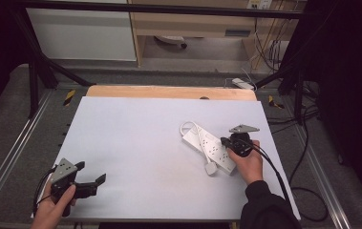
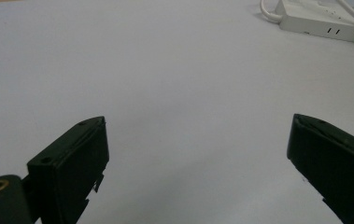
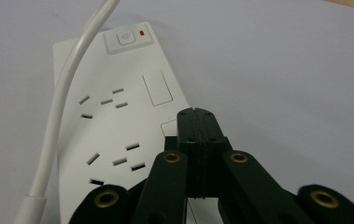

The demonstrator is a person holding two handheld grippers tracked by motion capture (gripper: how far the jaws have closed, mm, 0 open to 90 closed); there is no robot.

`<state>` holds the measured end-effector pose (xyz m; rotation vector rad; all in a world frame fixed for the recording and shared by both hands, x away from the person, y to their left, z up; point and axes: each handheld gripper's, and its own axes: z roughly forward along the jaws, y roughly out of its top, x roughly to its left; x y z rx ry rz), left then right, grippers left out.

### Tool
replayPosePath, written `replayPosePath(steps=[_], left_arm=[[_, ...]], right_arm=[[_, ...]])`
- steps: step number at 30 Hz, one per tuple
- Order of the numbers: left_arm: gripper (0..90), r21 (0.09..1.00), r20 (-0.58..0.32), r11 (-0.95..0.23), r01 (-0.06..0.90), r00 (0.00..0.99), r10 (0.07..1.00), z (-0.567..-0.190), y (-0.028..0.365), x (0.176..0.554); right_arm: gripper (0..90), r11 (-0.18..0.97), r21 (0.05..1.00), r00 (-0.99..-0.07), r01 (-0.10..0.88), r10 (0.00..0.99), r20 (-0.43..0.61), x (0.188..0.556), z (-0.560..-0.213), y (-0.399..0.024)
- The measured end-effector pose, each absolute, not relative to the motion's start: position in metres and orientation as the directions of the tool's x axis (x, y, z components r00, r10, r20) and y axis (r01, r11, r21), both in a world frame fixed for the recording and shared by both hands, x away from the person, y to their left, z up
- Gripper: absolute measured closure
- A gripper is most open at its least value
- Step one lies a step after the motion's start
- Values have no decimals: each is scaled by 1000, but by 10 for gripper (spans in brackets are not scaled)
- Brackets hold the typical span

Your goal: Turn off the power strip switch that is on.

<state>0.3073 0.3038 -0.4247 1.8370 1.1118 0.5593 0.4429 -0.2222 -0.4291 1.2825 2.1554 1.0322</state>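
Note:
A white power strip (image 1: 210,147) lies on the right half of the white table sheet, with its cable looped at the far end and a white plug (image 1: 210,169) beside its near end. The strip's sockets, switch and a lit red lamp (image 3: 141,32) face up. My right gripper (image 3: 196,113) is shut with nothing between its jaws, tips just above the strip's (image 3: 118,116) top face near one long edge. In the high view this gripper (image 1: 225,141) sits over the strip's near right part. My left gripper (image 1: 91,173) rests open at the near left, far from the strip (image 2: 324,21).
The white sheet (image 1: 135,143) covers a wooden table whose far edge (image 1: 169,91) shows. A black frame and rails surround it, with cables and another power strip (image 1: 243,84) on the floor beyond the far right corner.

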Motion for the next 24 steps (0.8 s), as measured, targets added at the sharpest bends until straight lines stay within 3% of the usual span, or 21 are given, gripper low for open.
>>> replayPosePath(steps=[24], left_arm=[[56, 861, -63, -206, 465, 499, 864, -425, 303, 307]], right_arm=[[900, 280, 790, -476, 546, 879, 18, 438, -436, -219]])
